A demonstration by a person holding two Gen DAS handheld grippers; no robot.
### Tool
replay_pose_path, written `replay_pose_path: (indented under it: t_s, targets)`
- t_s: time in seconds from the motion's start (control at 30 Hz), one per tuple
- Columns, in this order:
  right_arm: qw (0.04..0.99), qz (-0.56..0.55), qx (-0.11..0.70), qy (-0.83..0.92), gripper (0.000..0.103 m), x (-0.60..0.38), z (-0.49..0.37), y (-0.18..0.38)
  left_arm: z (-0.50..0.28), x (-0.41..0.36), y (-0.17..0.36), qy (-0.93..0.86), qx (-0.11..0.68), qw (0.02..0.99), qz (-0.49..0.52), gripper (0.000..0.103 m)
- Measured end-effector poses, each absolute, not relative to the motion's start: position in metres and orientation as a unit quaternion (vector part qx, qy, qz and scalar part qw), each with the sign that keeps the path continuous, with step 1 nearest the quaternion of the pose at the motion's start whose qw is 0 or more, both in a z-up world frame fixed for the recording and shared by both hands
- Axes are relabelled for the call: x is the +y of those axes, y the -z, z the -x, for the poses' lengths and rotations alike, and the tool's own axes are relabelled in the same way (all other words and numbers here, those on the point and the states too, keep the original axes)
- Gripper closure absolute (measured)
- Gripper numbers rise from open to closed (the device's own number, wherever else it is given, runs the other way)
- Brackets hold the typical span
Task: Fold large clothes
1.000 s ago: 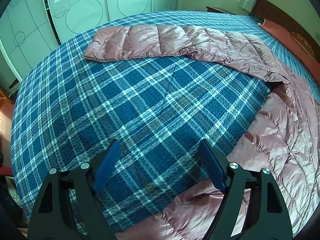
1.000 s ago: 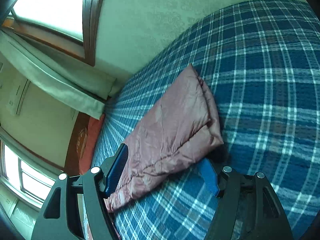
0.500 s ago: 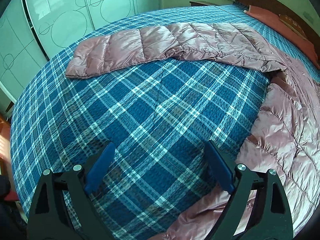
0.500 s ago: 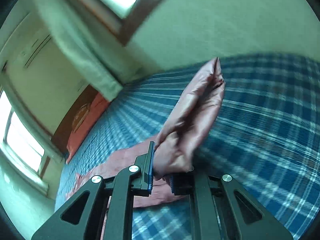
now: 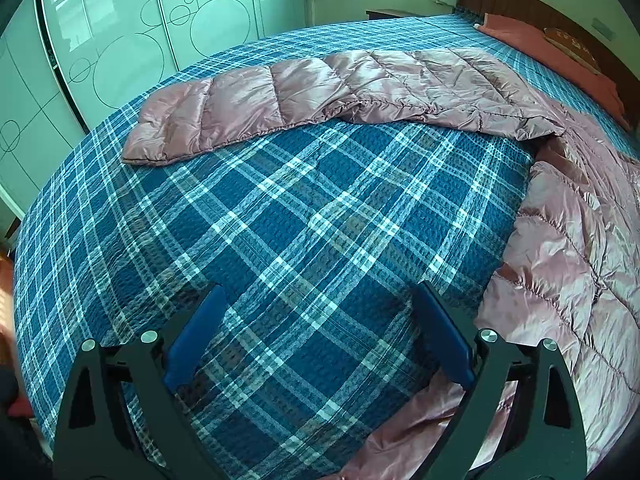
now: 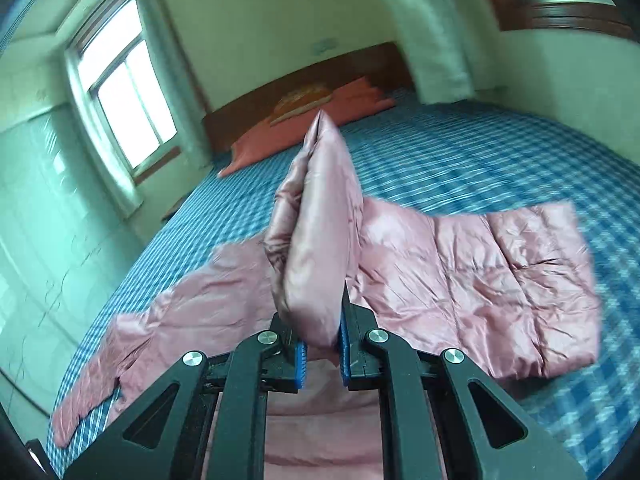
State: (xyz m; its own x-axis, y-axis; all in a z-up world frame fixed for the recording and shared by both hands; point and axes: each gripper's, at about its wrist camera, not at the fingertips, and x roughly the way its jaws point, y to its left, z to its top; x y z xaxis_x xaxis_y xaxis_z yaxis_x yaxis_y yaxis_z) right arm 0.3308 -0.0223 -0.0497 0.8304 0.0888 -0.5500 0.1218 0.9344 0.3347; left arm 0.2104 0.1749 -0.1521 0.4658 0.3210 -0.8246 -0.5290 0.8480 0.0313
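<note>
One pink jacket [image 5: 400, 88] spread across one plaid bed [image 5: 280, 220]. Left gripper [image 5: 320, 320] wide, just opened further, empty, lower centre. Right gripper [image 6: 322, 344] clamped on one sleeve [image 6: 316, 232], centre.

The left hand-held gripper [image 5: 318, 320] tilts steeply down, its blue pads [image 5: 196, 334] spread wide with nothing between them; its jaws have just been opening further. The right hand-held gripper [image 6: 322, 350] points gently downward, its jaws nearly closed and pinching a fold of the pink padded jacket [image 6: 320, 240]
</note>
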Motion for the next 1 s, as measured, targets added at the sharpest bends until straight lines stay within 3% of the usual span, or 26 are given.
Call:
replay_pose_path:
  t_s: [0.33, 0.6, 0.67, 0.77, 0.8, 1.0]
  targets:
    - [0.916, -0.117, 0.374, -0.079, 0.091, 0.117, -0.376, 0.099, -0.21, 0.175, 0.154, -0.246, 0.444, 0.854, 0.115, 0.004]
    - [0.893, -0.102, 0.418, -0.129, 0.09, 0.176, -0.387, 0.129, -0.211, 0.175, 0.154, -0.246, 0.443, 0.855, 0.114, 0.003]
    - [0.888, -0.103, 0.427, -0.138, 0.085, 0.183, -0.389, 0.133, -0.211, 0.175, 0.155, -0.246, 0.442, 0.855, 0.112, 0.003]
    - [0.885, -0.107, 0.424, -0.159, 0.062, 0.186, -0.381, 0.128, -0.21, 0.175, 0.154, -0.246, 0.443, 0.855, 0.114, 0.003]
    - [0.889, -0.109, 0.413, -0.165, 0.058, 0.182, -0.375, 0.121, -0.21, 0.175, 0.155, -0.246, 0.443, 0.855, 0.114, 0.003]
    - [0.927, -0.136, 0.336, -0.095, 0.058, 0.075, -0.344, 0.07, -0.21, 0.174, 0.154, -0.246, 0.442, 0.855, 0.113, 0.002]
